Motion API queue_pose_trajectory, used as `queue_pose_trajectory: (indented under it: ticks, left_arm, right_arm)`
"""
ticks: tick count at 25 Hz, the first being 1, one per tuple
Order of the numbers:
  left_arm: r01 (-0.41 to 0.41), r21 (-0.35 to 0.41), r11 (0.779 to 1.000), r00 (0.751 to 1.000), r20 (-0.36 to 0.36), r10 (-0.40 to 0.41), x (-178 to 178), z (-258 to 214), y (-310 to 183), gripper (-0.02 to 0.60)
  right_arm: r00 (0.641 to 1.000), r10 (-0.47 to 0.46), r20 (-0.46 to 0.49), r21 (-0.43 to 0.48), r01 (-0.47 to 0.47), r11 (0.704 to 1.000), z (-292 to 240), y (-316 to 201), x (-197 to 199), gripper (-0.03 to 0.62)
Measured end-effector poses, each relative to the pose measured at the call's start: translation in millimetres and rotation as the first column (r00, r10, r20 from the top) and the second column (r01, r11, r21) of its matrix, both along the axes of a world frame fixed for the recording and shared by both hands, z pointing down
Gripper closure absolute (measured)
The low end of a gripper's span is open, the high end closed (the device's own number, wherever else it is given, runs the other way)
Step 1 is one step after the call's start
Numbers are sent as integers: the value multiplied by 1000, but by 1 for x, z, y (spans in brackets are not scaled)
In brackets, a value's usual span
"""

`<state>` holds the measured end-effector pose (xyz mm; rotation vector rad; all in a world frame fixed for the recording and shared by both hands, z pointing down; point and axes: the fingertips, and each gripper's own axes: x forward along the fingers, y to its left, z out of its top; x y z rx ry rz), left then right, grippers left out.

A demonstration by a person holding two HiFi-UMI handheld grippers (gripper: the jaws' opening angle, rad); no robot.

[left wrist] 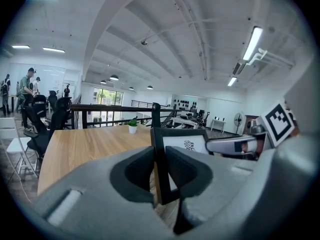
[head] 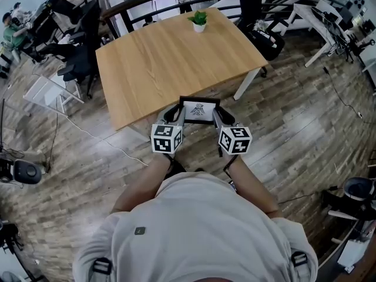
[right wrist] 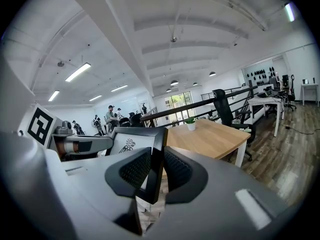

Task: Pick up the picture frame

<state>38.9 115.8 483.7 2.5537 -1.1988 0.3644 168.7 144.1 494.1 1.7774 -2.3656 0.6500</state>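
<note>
Both are clamped on the black picture frame [head: 199, 111]: left gripper [head: 178, 115] on its 9 o'clock edge, right gripper [head: 218, 117] at 3 o'clock. The frame's held up by the wooden table's [head: 170, 57] 6 o'clock edge.

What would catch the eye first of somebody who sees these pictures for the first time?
First, the black picture frame, with a dark emblem on white, held in the air in front of the person: the left gripper is clamped on its left edge and the right gripper on its right edge. Beyond it stands a big wooden table, bare except for a small potted plant near its far edge.
</note>
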Motion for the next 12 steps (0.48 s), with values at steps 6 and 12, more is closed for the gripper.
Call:
queue_pose_trajectory:
  ticks: [6, 12]
  left_arm:
    - [-4, 9, 1000, 1000, -2, 4, 0, -3, 7, 503]
    - [-7, 3, 1000, 1000, 2, 7, 0, 0, 9, 503]
  right_arm:
    - [1000, 4, -1, 9, -4, 1000, -4, 7, 0, 502]
    - [1000, 11, 1, 3, -11, 1000, -1, 9, 0, 502]
